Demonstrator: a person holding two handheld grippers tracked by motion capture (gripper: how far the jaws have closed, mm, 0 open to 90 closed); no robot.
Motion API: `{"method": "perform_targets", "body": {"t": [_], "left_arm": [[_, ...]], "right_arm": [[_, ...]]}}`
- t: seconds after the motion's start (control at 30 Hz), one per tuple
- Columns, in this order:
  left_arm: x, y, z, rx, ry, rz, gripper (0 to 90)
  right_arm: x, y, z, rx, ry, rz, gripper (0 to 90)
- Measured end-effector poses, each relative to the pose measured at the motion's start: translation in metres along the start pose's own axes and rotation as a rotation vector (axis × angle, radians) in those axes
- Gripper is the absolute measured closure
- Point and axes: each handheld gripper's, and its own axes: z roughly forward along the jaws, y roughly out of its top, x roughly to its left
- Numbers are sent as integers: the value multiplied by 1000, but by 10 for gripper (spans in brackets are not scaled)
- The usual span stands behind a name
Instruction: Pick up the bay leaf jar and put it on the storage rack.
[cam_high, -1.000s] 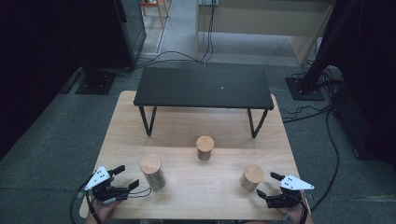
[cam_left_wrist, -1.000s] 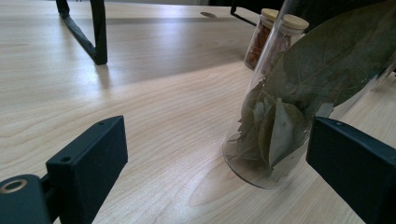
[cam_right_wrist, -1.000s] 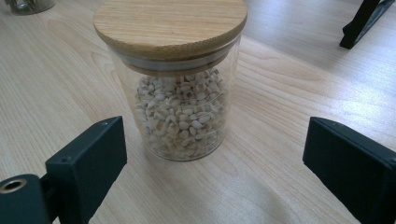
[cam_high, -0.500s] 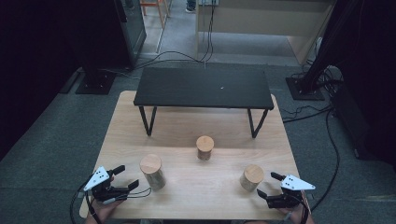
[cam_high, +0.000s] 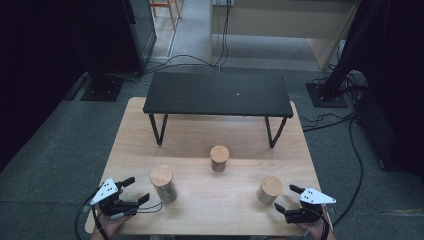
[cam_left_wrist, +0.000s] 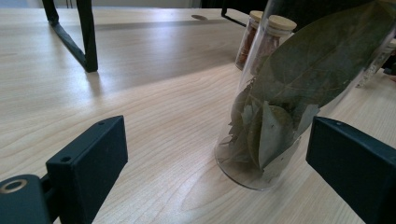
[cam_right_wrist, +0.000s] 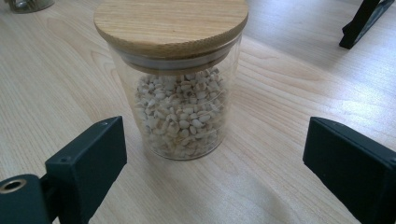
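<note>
I keep both tongs wide: left tongs (cam_high: 135, 190) near the leaf jar (cam_high: 163, 183), right tongs (cam_high: 286, 198) facing the bean jar (cam_high: 270, 189), ready to grab each.

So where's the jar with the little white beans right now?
In the high view the bean jar stands at the table's near right, just ahead of the right tool, with the middle jar up to its left.

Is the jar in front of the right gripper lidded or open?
Lidded: a wooden lid sits flat on the glass jar of pale grains.
</note>
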Motion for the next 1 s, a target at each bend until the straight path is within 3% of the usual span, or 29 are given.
{"method": "perform_targets", "body": {"t": [0.17, 0.23, 0.3, 0.73, 1.0], "left_arm": [[-3, 2, 0, 0, -1, 8, 55], [-2, 2, -2, -33, -26, -18, 55], [-5, 3, -4, -49, -25, -12, 54], [-16, 13, 13, 3, -48, 36, 54], [-23, 17, 23, 15, -30, 35, 54]], "right_arm": [[-1, 0, 0, -2, 3, 2, 62], [0, 0, 0, -1, 3, 0, 62], [0, 0, 0, 3, 5, -2, 62], [-1, 2, 1, 9, 5, -2, 62], [-1, 2, 1, 10, 7, -4, 62]]}}
